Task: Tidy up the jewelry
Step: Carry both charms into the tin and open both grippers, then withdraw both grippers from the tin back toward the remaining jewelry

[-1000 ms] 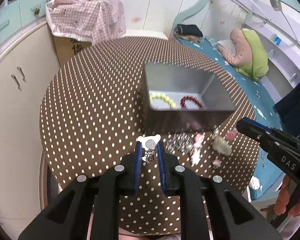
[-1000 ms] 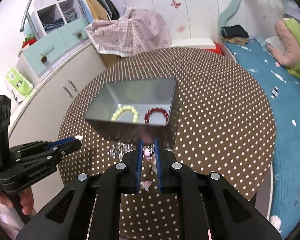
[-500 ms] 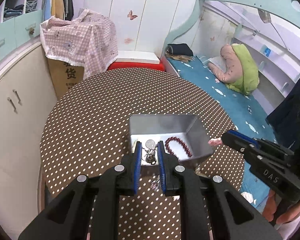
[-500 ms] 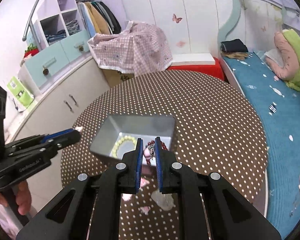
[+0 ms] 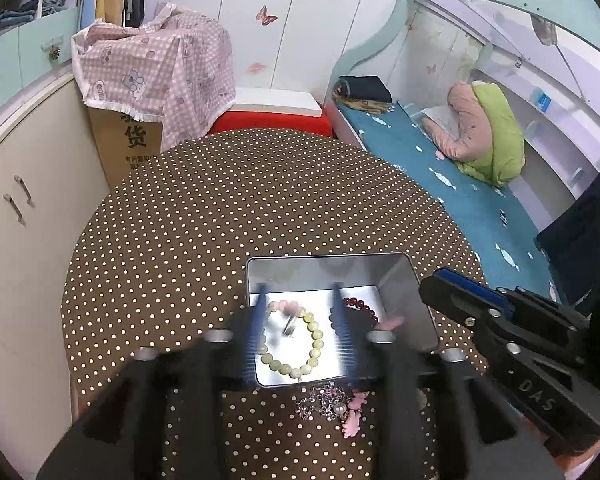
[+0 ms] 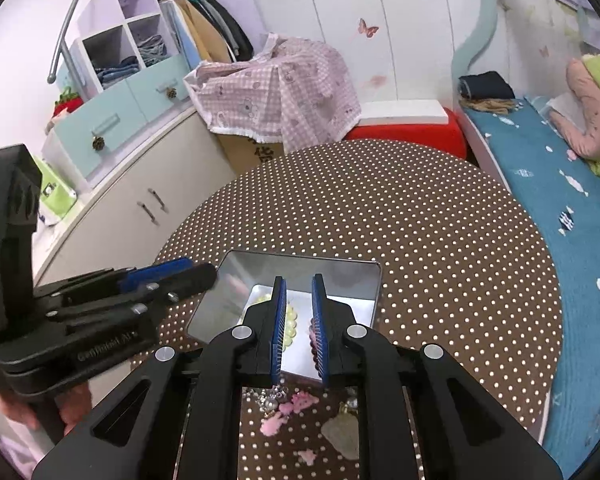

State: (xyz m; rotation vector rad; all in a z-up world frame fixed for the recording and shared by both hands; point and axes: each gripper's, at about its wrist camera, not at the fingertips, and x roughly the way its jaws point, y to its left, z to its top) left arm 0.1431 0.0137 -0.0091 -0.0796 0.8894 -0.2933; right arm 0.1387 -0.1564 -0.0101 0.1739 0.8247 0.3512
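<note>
The left claw (image 5: 299, 288) is held over an open metal tin (image 5: 328, 259) that stands on a round dotted table (image 5: 220, 220). Its jaws are opening and are seen blurred and well apart. Nothing is pressed by the pads. A small silver charm (image 5: 289, 324) with a pink top is seen, blurred, in the gap between the fingers, over the tin's floor and inside the ring of a pale green bead bracelet (image 5: 316, 334). Whether the charm rests on the floor or is in the air cannot be told.

A dark red bracelet (image 5: 360, 305) is laid beside the green one, toward the tin's right wall. A blurred pink piece (image 5: 392, 322) is seen near that wall, just below the tip of the right claw (image 6: 299, 280).

The right claw is also held over the tin, beside the left. Its jaws are almost closed, with only a narrow slit left, and nothing is seen between the pads.

More jewelry is left on the table just in front of the tin: a heap (image 5: 324, 402) of silver chain and pink charms, with a few pink pieces and a pale stone scattered nearby.
</note>
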